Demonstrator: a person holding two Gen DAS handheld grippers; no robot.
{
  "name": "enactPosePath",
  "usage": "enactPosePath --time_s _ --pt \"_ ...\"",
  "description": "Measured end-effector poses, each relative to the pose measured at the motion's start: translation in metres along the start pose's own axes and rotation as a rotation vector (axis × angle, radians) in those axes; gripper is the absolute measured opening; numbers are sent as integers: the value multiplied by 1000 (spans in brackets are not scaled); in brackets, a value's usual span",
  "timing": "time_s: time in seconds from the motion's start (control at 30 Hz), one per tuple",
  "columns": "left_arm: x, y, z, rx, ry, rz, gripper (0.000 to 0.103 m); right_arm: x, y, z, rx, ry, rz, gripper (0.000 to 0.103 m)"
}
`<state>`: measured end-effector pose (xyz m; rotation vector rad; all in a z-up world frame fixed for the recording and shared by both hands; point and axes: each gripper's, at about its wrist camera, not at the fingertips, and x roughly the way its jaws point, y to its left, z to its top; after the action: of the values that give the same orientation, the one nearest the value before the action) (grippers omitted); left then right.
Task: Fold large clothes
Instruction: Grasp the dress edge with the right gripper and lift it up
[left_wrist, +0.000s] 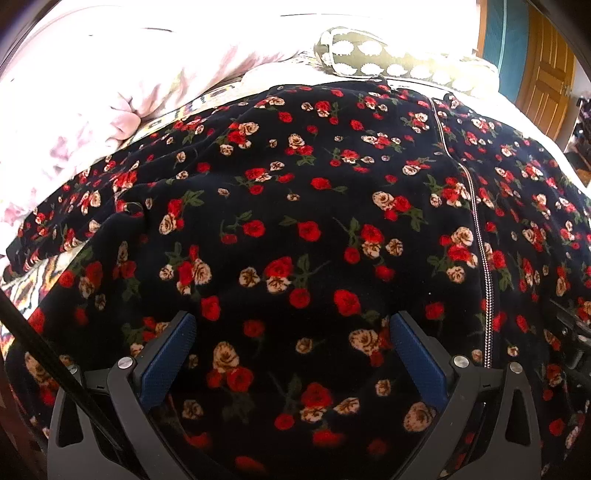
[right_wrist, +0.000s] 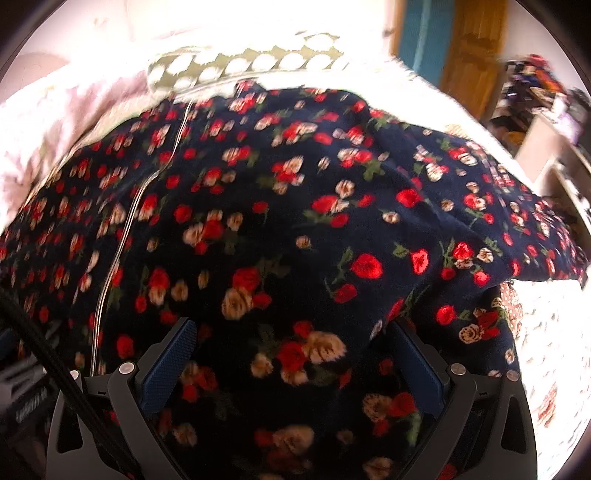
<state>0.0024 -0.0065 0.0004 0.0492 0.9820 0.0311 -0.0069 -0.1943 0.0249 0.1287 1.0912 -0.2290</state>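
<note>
A large black garment with red and cream roses (left_wrist: 295, 206) lies spread over a bed, a silver zipper (left_wrist: 476, 221) running down it. My left gripper (left_wrist: 291, 325) is open just above the cloth near its front edge, left of the zipper. The same garment fills the right wrist view (right_wrist: 295, 221), where the zipper (right_wrist: 125, 229) is at the left. My right gripper (right_wrist: 291, 332) is open above the cloth, nothing between its blue pads (right_wrist: 170, 365). A fold of the garment (right_wrist: 461, 236) lies to its right. This view is motion-blurred.
A pink quilt (left_wrist: 74, 122) is bunched at the back left. A green pillow with white dots (left_wrist: 369, 59) lies at the head of the bed. A white patterned sheet (right_wrist: 546, 350) shows at the right. A wooden door (left_wrist: 546, 74) and shelves (right_wrist: 554, 122) stand beyond.
</note>
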Motion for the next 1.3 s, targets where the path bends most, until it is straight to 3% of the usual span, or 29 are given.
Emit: enactPosePath --time_s 0.17,0.33,0.37,0.43,0.53,0.6,0.7,0.83,1.03,1.2,1.23,1.3 --pt "0 0 0 -1 -1 0 103 4 -4 7 -38 85 14 103" --pt "-1 0 0 -1 -2 -5 103 -1 -8 2 -68 63 48 102" --pt "-2 1 0 -2 -3 -9 103 -9 -13 0 -67 54 71 98" --pt "-3 2 1 -4 0 -19 103 -36 -29 -11 -33 -8 152 70" --pt "-5 6 6 5 35 -47 103 -79 -68 -29 48 -112 276 70" --pt "-12 10 11 -6 65 -91 102 -96 -85 -41 49 -115 310 70" --pt "-46 16 11 -39 14 -200 99 -105 -107 -59 23 -104 286 70" --pt "-91 4 7 6 -67 -283 99 -95 -152 -73 75 -104 231 70" --pt "-90 -38 -19 60 69 -408 99 -77 -216 -82 270 -75 214 70" --pt "-105 -50 -38 92 3 -384 96 -81 -236 -91 291 -81 242 70" --pt "-109 -48 -40 95 -8 -373 93 -80 -236 -91 288 -83 242 70" --pt "-124 -44 -49 114 -33 -338 77 -79 -240 -90 288 -90 252 71"
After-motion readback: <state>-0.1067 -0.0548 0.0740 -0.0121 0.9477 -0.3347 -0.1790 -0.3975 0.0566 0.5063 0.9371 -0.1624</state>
